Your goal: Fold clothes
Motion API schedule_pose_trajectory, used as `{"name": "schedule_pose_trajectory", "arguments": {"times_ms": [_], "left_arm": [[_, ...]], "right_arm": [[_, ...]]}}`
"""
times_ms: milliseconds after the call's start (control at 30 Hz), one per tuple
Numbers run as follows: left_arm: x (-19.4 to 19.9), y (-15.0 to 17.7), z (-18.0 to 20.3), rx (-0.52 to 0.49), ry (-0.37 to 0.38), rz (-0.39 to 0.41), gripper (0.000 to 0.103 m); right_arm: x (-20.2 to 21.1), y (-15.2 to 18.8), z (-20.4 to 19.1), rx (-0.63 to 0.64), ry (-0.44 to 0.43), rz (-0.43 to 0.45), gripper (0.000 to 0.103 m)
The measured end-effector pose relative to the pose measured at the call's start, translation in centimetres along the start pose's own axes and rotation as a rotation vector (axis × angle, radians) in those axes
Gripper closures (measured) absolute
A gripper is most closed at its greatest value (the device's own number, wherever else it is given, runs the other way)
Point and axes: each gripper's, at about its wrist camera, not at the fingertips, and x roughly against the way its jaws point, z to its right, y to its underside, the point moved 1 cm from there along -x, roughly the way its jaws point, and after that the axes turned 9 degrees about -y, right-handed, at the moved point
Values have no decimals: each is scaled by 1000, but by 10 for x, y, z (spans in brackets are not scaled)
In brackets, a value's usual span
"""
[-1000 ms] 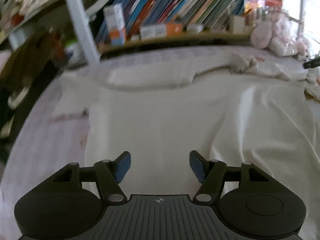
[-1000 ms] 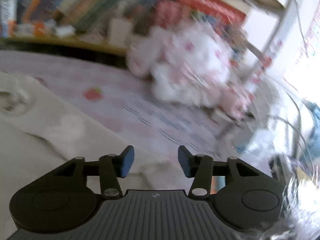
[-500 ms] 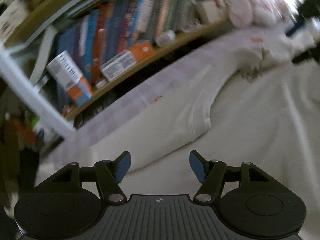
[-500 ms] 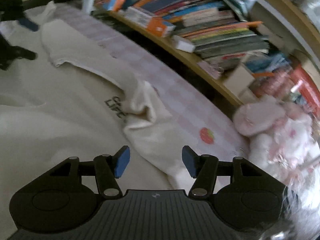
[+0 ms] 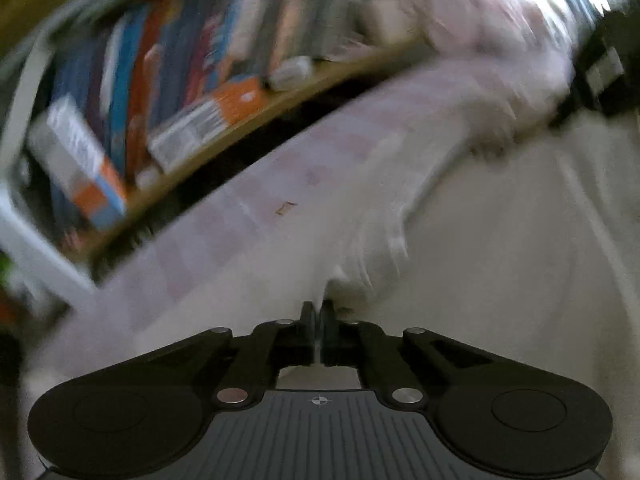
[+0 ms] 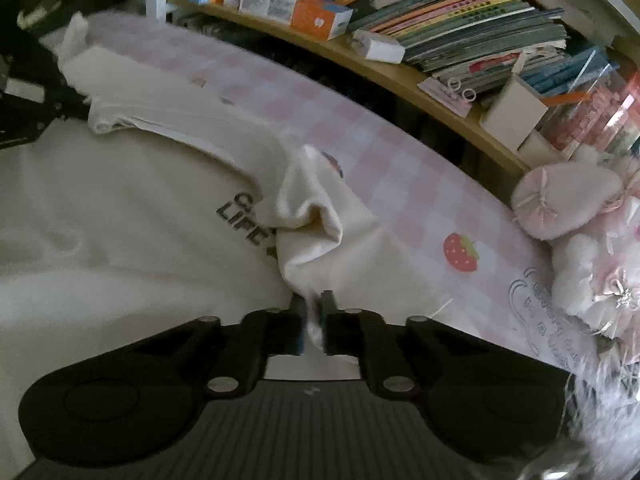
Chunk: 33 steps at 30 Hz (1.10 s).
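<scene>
A cream T-shirt (image 6: 132,200) with black lettering lies spread on a pink checked bedsheet (image 6: 400,168). My right gripper (image 6: 311,312) is shut on a bunched fold of the shirt near its shoulder, and cloth shows between the jaws. In the blurred left wrist view the shirt (image 5: 500,260) fills the right side. My left gripper (image 5: 319,320) is shut on the shirt's sleeve end, which rises from the jaws. The other gripper shows dark at the far edge of each view.
A low wooden shelf (image 6: 400,64) packed with books and boxes runs along the bed's far side. Pink plush toys (image 6: 592,240) sit at the right end. A white bed post (image 5: 36,248) stands at the left.
Both grippers were open half a second ago and have closed on the shirt. Each moved forward and down onto the cloth, the left at the sleeve, the right at the bunched shoulder.
</scene>
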Motion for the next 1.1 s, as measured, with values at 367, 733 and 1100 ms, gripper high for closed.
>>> {"name": "schedule_pose_trajectory", "arguments": {"times_ms": [367,733,1100], "left_arm": [[-75,-90,-89,486,-170,-111,83],[-25,-24,-89,307,-269,-40,49],[13,21,-56,402,-358,-64,33]], "right_arm": [[-7,-40,76,-186,195,89,78],[-6,-7,92,-229,254,55,67],[15,33,24,-288,229,85,67]]}}
